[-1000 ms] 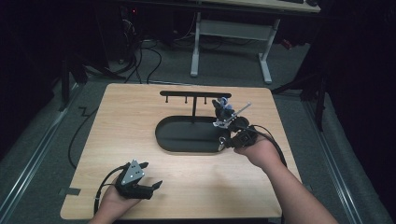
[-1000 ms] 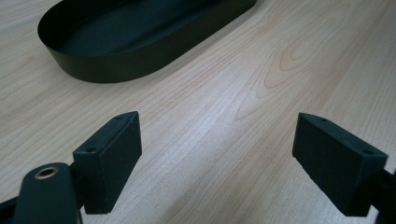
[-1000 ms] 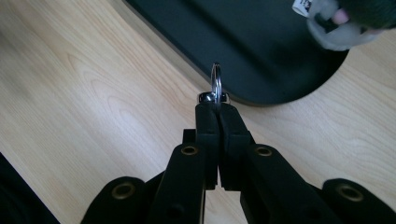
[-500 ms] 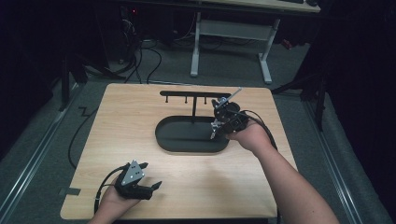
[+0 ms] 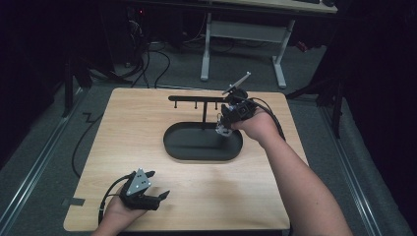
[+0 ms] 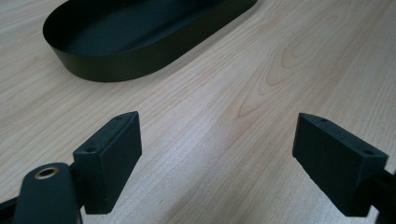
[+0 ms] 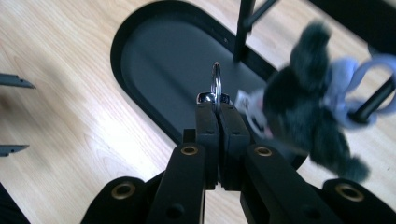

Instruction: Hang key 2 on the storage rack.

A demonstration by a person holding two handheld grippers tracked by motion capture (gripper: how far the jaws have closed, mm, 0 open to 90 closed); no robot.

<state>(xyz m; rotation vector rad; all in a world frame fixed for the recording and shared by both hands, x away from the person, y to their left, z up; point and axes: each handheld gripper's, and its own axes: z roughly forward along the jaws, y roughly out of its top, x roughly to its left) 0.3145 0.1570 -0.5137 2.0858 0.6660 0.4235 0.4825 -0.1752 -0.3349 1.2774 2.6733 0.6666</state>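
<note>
A small metal ring (image 7: 216,81) sticks up from between the jaws of the right gripper (image 7: 217,108). The jaws are pressed tight together on it, so the ring stands on its edge and cannot slip. A fluffy grey toy (image 7: 308,112) with a pale purple loop (image 7: 362,79) hangs from the ring, just beside the jaws. It looks like a key ring with a soft toy on it.

In the high view the right gripper (image 5: 224,127) is held up over the far right end of a black oval tray (image 5: 173,147). A thin black rack (image 5: 196,98) with little pegs stands up out of the tray. The toy is close to the rack's post and pegs. I think the ring is held on its edge like this so a peg could go through it, but that is only my guess. I cannot tell if the loop touches a peg.

The left gripper (image 5: 156,188) rests low near the front edge of the wooden table (image 5: 137,123), well apart from the tray. Its jaws are spread wide with nothing between them. It seems to be waiting out of the way.
</note>
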